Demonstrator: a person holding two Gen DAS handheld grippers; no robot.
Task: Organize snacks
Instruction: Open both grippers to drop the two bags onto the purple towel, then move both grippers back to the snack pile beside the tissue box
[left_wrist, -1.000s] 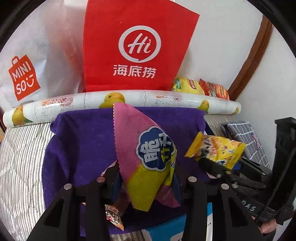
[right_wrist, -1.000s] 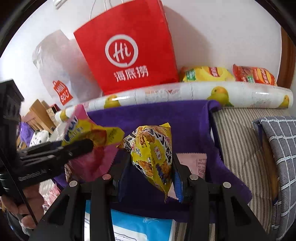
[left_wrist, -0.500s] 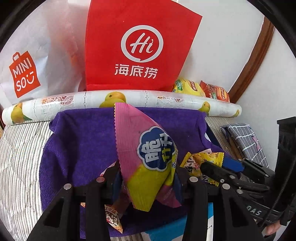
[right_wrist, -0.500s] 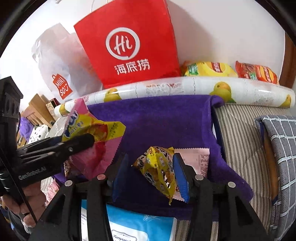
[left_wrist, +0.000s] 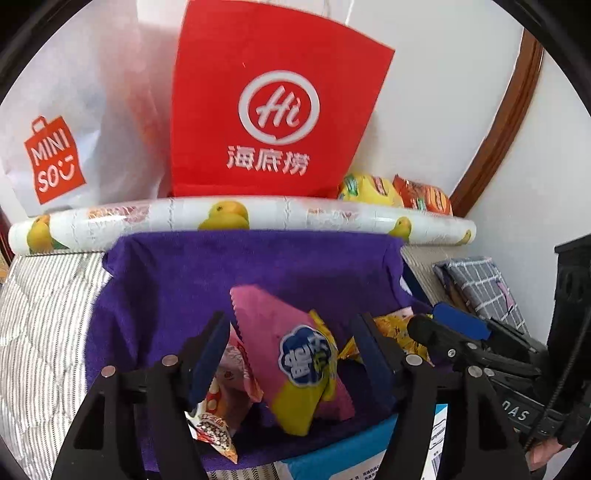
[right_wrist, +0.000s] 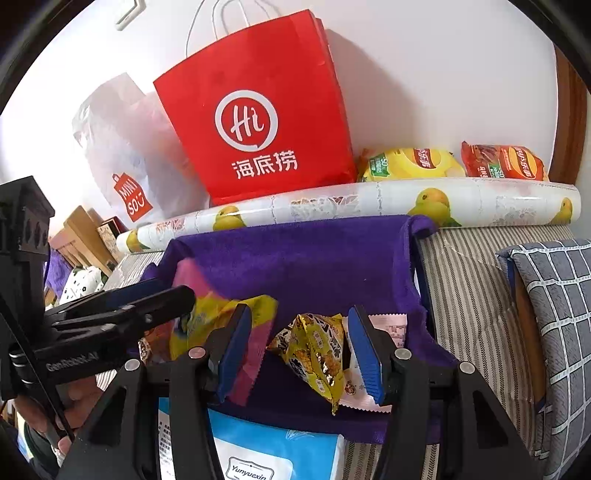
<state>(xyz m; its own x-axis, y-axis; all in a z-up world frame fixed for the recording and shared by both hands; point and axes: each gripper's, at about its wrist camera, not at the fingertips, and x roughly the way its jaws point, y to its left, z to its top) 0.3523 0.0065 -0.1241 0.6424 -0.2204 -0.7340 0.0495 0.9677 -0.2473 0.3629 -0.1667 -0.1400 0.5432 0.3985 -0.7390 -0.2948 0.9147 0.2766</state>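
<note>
A pink and yellow snack bag (left_wrist: 295, 358) lies on the purple towel (left_wrist: 221, 273) between the fingers of my left gripper (left_wrist: 290, 345). Its jaws are opening and the pads stand clear of the bag. In the right wrist view a yellow snack packet (right_wrist: 314, 354) rests on the towel (right_wrist: 314, 254), partly over a pale pink sachet (right_wrist: 389, 325). My right gripper (right_wrist: 299, 345) straddles it with its jaws opening and a gap at the left pad. A small red and white snack (left_wrist: 216, 432) lies under the left finger.
A red paper bag (left_wrist: 273, 110) and a white Miniso bag (left_wrist: 62, 122) lean on the wall behind a mango-print roll (left_wrist: 240, 218). Yellow (right_wrist: 410, 162) and orange (right_wrist: 502, 162) chip bags sit behind the roll. A blue wipes pack (right_wrist: 273, 450) lies near, a checked cushion (right_wrist: 554, 314) at right.
Both grippers have opened. The pink bag dropped from my left gripper onto the towel. The yellow packet came down with my right gripper and now lies loose on the towel.
</note>
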